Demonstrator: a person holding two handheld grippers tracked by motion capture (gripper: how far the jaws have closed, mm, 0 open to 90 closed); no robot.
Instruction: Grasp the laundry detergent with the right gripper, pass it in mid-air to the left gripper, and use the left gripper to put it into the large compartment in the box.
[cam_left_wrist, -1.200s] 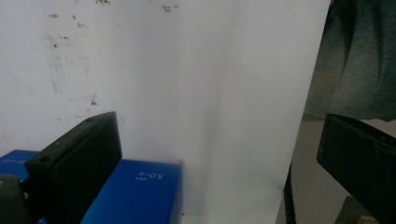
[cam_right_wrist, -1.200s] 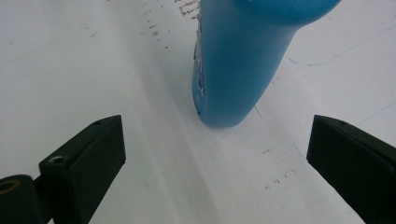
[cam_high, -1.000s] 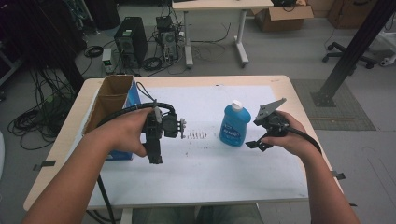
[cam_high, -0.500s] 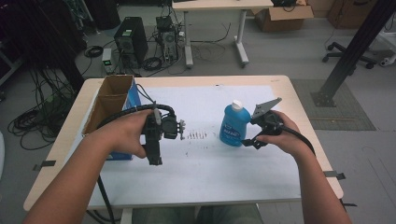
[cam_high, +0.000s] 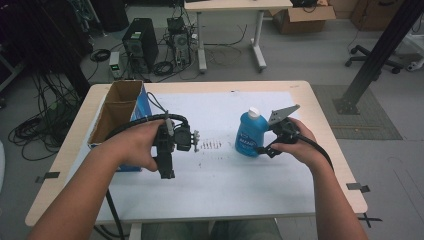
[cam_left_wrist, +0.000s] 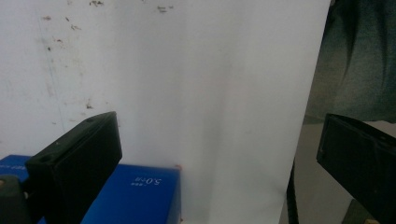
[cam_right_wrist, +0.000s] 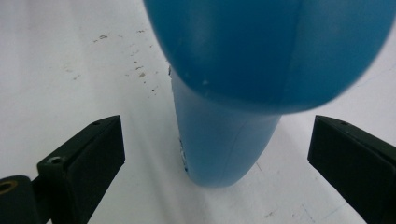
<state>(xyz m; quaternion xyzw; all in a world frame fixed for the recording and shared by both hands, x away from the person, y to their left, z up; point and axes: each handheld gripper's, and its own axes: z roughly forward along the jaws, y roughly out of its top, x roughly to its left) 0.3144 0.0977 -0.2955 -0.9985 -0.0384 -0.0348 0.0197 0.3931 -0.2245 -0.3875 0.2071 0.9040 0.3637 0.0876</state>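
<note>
Jaws of right gripper (cam_right_wrist: 215, 154): spread wide, flanking one upright blue bottle (cam_high: 249, 134) right of centre on white sheet (cam_high: 220, 175). Step judged: approach to grasp; next, close squarely on body. Left gripper (cam_left_wrist: 219, 154): spread, empty, near one blue box (cam_left_wrist: 135, 191), left. Grippers: two.

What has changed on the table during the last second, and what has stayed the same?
The right gripper moved left, closing in on the blue bottle; its jaws are open on either side of the bottle and have not closed on it. The bottle stands upright in the same spot. The left gripper, open and holding nothing, and the cardboard box stayed where they were.
</note>
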